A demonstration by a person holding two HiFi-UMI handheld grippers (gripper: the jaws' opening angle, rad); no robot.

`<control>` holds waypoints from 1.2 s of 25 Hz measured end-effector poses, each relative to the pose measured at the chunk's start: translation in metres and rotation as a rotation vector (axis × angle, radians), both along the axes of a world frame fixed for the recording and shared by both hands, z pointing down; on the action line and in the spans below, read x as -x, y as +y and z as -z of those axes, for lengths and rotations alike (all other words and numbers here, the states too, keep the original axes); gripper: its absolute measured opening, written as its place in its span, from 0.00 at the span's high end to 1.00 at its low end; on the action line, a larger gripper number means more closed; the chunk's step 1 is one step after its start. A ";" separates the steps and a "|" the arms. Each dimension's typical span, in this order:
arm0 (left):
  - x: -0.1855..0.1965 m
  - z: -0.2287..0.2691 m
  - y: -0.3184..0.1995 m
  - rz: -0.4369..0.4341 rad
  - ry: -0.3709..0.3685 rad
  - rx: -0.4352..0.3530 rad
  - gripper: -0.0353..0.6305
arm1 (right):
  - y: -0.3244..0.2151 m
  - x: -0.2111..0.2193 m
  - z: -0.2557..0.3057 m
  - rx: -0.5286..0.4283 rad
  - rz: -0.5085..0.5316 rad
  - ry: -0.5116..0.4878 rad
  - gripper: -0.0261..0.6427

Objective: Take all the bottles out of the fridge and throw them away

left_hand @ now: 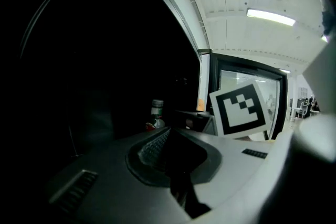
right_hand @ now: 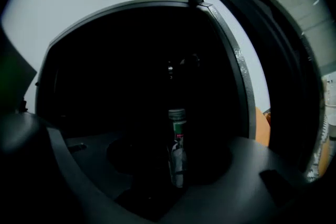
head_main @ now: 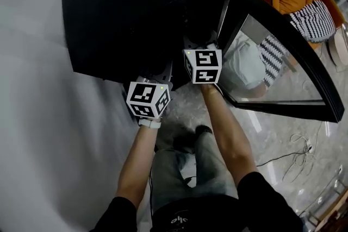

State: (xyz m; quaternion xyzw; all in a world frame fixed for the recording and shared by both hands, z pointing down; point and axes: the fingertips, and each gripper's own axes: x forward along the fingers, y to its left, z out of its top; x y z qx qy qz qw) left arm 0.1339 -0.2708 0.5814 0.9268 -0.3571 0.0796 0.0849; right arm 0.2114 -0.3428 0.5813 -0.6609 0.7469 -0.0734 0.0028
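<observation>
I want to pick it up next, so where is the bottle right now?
The bottle stands upright inside the dark fridge. In the right gripper view it is centred straight ahead, left of the open glass door.

Fridge [head_main: 136, 19] interior nearly black; ceiling strip light [left_hand: 270, 17] glares; fisheye edges bend; near foreground soft.

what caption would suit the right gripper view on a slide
right claw open, aimed into the dark interior of the black fridge at a small clear glass bottle with a silver cap
</observation>
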 end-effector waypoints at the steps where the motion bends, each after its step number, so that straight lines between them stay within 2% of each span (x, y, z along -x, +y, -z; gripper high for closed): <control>1: 0.001 -0.002 -0.004 0.003 0.002 -0.005 0.94 | -0.009 -0.001 0.000 0.003 -0.014 0.000 0.69; 3: 0.004 -0.005 -0.013 0.008 0.006 -0.015 0.94 | -0.026 -0.002 -0.001 0.010 -0.048 0.007 0.65; 9: 0.003 -0.014 -0.035 0.006 0.014 -0.038 0.94 | -0.058 -0.004 -0.013 0.034 -0.123 0.049 0.62; 16: 0.006 -0.020 -0.055 0.034 0.027 -0.052 0.94 | -0.074 -0.003 -0.017 0.006 -0.130 0.069 0.62; 27: 0.015 -0.018 -0.059 0.054 0.063 -0.077 0.94 | -0.081 -0.002 -0.017 -0.044 -0.173 0.108 0.62; 30: 0.017 -0.018 -0.058 0.055 0.065 -0.076 0.94 | -0.078 -0.004 -0.018 -0.057 -0.188 0.123 0.69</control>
